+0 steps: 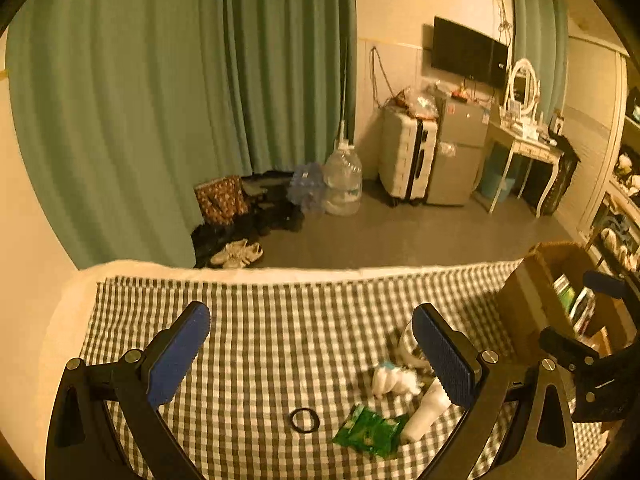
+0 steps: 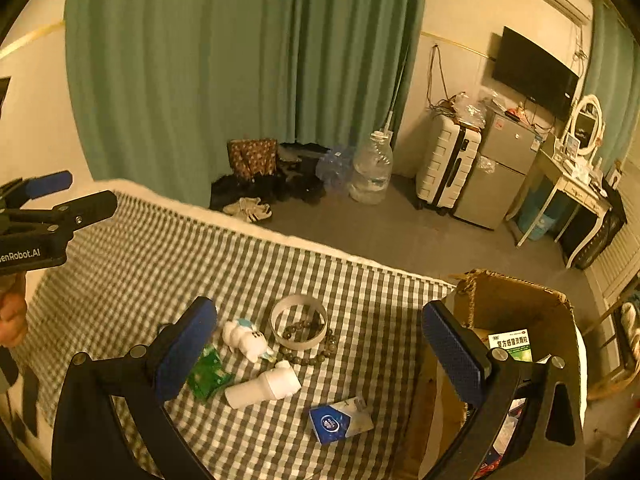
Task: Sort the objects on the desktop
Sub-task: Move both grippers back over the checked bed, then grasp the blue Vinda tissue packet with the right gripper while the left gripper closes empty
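Note:
On the checked cloth (image 2: 132,264) lie a green packet (image 2: 207,374), a white bottle (image 2: 262,389) on its side, a white plush toy (image 2: 244,338), a white ring band (image 2: 298,322) over a bead bracelet (image 2: 320,354), and a blue-white tissue pack (image 2: 340,420). A black hair ring (image 1: 305,420) lies by the green packet (image 1: 370,432) in the left wrist view, near the white bottle (image 1: 426,412) and the plush toy (image 1: 394,380). My left gripper (image 1: 316,344) hovers open above them, holding nothing. My right gripper (image 2: 320,344) is open too, over the items beside the cardboard box (image 2: 516,304).
The cardboard box (image 1: 532,280) at the cloth's right edge holds a green-white medicine carton (image 2: 512,344) and other packs. Beyond the far edge is grey floor with shoes (image 2: 248,208), a water jug (image 2: 370,176), a suitcase (image 2: 446,164) and green curtains. A hand (image 2: 12,316) holds the left gripper.

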Available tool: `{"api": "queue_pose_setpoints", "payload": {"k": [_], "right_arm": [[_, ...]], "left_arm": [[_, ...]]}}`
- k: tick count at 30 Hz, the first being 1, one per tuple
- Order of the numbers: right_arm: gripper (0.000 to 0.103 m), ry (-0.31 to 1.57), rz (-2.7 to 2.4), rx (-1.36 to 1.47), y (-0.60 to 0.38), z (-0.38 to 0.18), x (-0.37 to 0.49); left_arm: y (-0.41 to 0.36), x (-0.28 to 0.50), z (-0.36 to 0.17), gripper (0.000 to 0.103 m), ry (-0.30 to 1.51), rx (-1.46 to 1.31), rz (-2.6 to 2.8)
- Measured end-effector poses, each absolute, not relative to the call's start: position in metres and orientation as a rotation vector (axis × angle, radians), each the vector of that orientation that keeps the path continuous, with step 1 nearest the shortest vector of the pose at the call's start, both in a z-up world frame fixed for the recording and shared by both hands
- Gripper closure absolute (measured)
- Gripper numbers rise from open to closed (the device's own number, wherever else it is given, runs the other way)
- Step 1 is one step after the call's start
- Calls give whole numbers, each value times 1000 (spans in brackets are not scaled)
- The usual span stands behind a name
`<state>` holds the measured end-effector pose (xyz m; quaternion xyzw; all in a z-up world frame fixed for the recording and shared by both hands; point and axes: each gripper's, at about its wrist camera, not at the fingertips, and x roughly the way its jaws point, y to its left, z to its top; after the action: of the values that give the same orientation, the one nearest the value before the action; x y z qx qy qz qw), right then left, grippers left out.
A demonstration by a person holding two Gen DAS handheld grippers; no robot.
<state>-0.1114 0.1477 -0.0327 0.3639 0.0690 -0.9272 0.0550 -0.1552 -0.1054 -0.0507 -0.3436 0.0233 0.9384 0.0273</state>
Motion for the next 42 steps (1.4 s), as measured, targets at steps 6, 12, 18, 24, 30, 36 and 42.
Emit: {"api": "queue_pose_setpoints", "payload": {"k": [6,12,18,24,30,36,42], "right_arm": [[0,277,-2753,1149,145,-70,-115],[0,278,-2760,1237,164,-103,-121],[0,211,-2676,1342,185,-146,-128],[0,346,-2541,1347,166,-175,-121],[0,309,-2492,1463,168,-203,-123],[0,280,-2446,1606,179,-233,-125],[0,281,-2381,1734,183,-258,-126]], "left_arm": [[-123,-166,-93,0,47,-1218,2884],[-133,-161,-133,0,137,-1298,2861],[-137,-163,-179,0,133,-1450,2756],[-140,-166,-211,0,140,-1531,2694],[-137,-166,-228,0,164,-1537,2697],[-127,-168,-254,0,184,-1544,2661],[-123,-169,-278,0,159,-1602,2630]]}}
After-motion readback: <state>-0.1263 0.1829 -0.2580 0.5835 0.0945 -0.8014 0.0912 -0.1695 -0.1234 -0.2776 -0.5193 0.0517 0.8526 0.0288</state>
